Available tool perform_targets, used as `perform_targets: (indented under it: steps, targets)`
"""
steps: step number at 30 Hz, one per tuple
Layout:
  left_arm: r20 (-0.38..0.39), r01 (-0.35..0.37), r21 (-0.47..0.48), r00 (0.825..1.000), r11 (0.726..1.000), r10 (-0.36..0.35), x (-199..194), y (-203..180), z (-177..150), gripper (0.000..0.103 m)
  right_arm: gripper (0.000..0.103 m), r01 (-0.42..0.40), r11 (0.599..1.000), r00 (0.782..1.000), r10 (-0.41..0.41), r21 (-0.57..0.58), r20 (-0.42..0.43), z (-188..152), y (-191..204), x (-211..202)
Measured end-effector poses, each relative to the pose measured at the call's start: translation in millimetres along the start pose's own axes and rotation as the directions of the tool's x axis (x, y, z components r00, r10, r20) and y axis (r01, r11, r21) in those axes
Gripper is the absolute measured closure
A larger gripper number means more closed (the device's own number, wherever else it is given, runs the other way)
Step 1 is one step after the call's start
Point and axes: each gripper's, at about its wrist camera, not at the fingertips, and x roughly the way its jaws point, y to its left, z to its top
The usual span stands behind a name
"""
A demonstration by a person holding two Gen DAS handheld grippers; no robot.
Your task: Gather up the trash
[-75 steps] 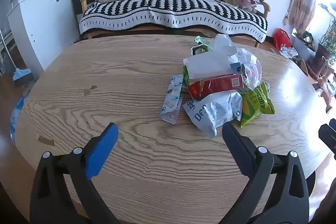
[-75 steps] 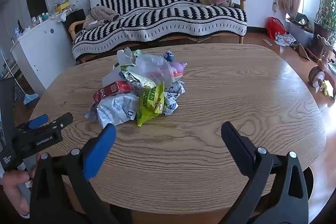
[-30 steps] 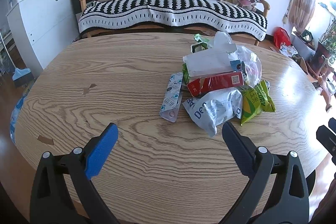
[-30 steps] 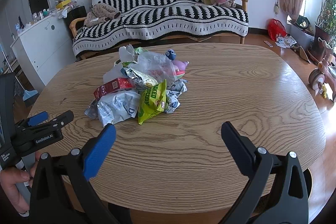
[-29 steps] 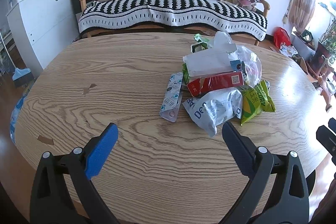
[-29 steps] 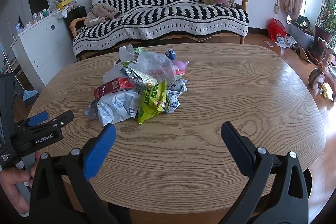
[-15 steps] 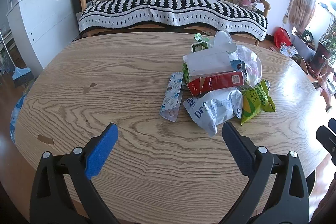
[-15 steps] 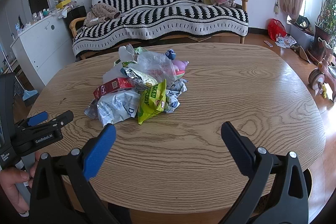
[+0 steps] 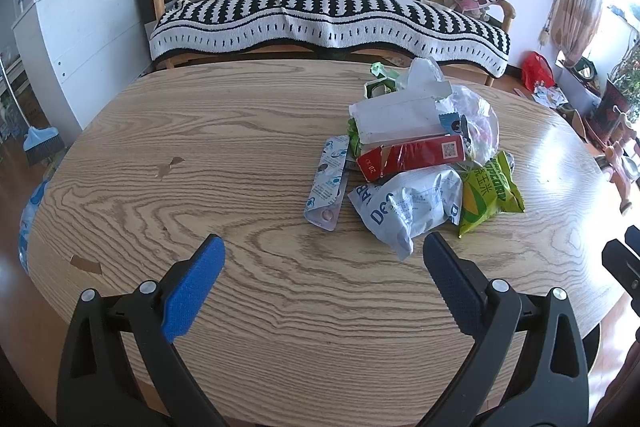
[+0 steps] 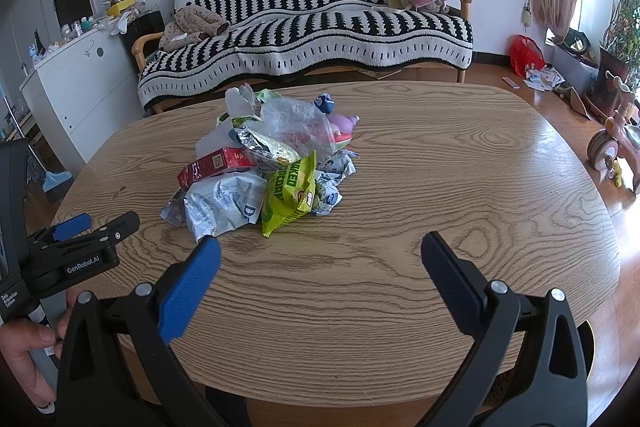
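A heap of trash lies on the oval wooden table (image 9: 200,155): a red carton (image 9: 412,157), a white-blue bag (image 9: 412,203), a yellow-green popcorn bag (image 9: 486,191), a flat blister pack (image 9: 328,183), a white box and a clear plastic bag (image 9: 476,115). My left gripper (image 9: 323,259) hovers open above the table's near edge, short of the heap. In the right wrist view the same heap shows the popcorn bag (image 10: 290,189) and red carton (image 10: 216,163). My right gripper (image 10: 320,259) is open and empty, nearer than the heap and to its right.
A striped sofa (image 9: 328,15) stands behind the table, a white cabinet (image 9: 76,39) at the left. A hand (image 10: 24,359) holds the left gripper's handle at the lower left of the right wrist view. A toy tricycle (image 10: 616,147) and floor clutter sit at the right.
Over the last seconds both grippers have drifted only slightly; the heap sits a touch lower in both views. Nothing was gripped or moved.
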Motion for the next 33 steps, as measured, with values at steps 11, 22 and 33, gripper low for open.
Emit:
perform_targets:
  steps: [11,22,33]
  targets:
    - [-0.024,0.02,0.022,1.0,1.0,-0.02,9.9,2.6,4.5,0.006,0.006,-0.002,1.0,1.0,0.002,-0.005,-0.002,3.5,1.0,4.5]
    - [-0.107,0.0,0.116,0.994,0.993,0.012,90.3,16.0,31.1,0.006,0.013,-0.109,0.975,0.976,0.141,0.193,-0.164,24.4,-27.4,107.8]
    - [-0.135,0.059,0.099,0.99,0.993,-0.045,133.3,12.8,32.5,0.044,0.05,-0.177,0.956,0.956,0.223,0.232,-0.19,31.9,-22.9,155.7]
